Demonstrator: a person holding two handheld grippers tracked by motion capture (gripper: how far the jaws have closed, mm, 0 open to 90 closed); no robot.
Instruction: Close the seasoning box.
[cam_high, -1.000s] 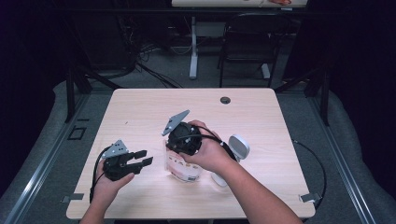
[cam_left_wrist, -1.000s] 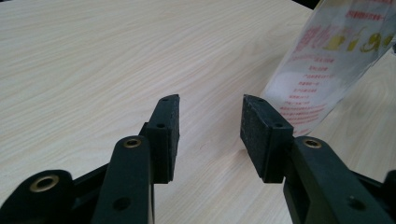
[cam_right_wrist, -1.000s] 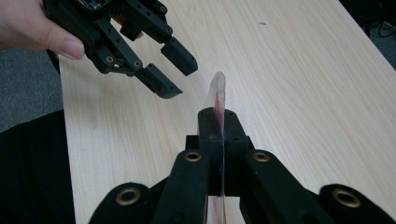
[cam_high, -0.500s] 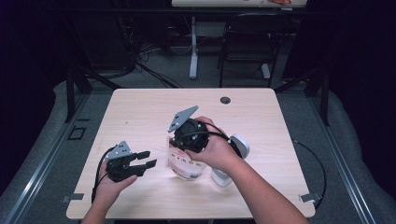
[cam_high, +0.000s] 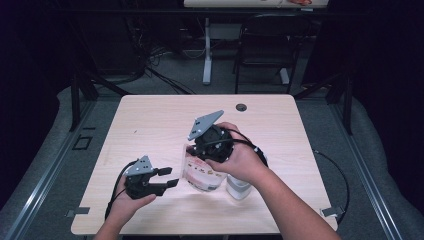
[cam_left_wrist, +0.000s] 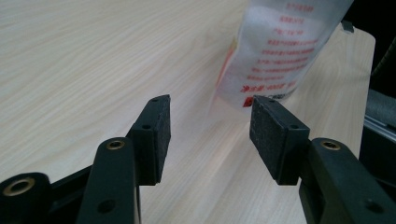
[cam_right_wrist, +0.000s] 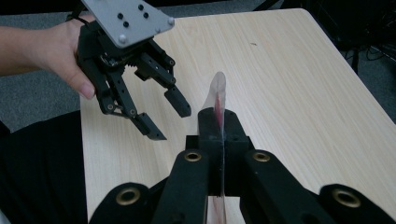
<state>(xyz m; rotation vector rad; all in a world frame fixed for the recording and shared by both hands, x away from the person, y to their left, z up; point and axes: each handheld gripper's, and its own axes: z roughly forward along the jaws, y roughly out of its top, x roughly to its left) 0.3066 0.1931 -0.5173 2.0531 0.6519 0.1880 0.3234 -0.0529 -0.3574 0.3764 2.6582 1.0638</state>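
A clear pouch with red print (cam_high: 201, 175) hangs upright just above the table. My right gripper (cam_right_wrist: 218, 127) is shut on its top edge, and the film (cam_right_wrist: 217, 95) sticks up between the jaws. In the high view the right gripper (cam_high: 204, 151) is mid-table, pointing down. My left gripper (cam_high: 167, 178) is low at the front left, aimed at the pouch and a short gap away from it. Its jaws have just been opening and nothing is between them. In the left gripper view the pouch (cam_left_wrist: 280, 51) stands beyond the open left gripper (cam_left_wrist: 210, 128).
A white container (cam_high: 239, 189) stands on the wooden table (cam_high: 150, 125) right of the pouch, partly under the right forearm. A dark grommet (cam_high: 241, 107) sits near the far edge. A chair and a table leg stand beyond the table.
The left gripper's jaws have spread wider and it has edged right toward the pouch. The right hand has shifted right and slightly up with the pouch.
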